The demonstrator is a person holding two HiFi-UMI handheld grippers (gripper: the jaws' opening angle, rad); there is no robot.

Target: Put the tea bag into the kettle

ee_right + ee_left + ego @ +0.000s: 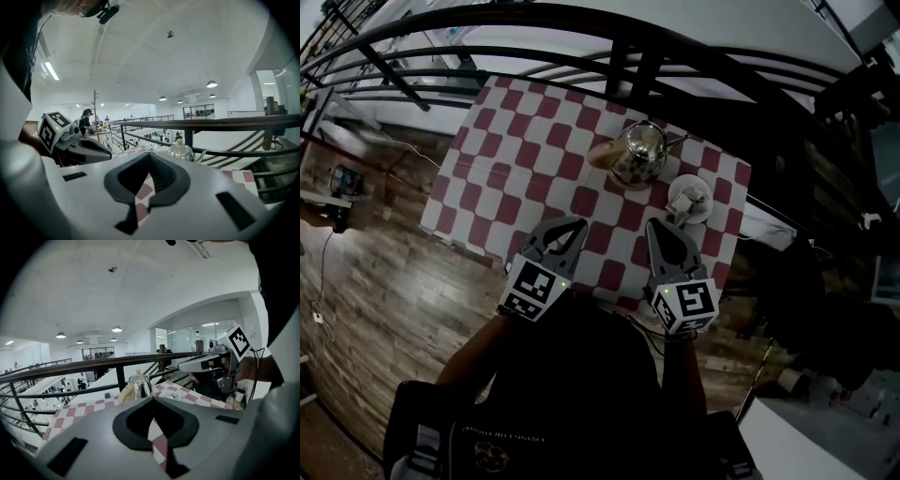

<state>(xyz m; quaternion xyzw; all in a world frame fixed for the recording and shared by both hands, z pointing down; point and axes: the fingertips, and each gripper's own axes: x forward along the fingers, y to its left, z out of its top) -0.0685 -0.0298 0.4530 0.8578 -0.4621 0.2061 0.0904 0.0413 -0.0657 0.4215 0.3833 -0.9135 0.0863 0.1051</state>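
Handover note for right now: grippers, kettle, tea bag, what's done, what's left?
Left gripper: shut, empty.
Right gripper: shut, empty.
Both hover over the near edge of the table.
Kettle: mid-table, lid on.
Cup: right of the kettle, holds something pale, likely the tea bag.
Done: nothing yet.
Left: probably lift the lid, pick the bag, drop it in the kettle.

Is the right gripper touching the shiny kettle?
Apart. The head view shows bare checkered tablecloth between the kettle and the right gripper, whose jaws are shut.
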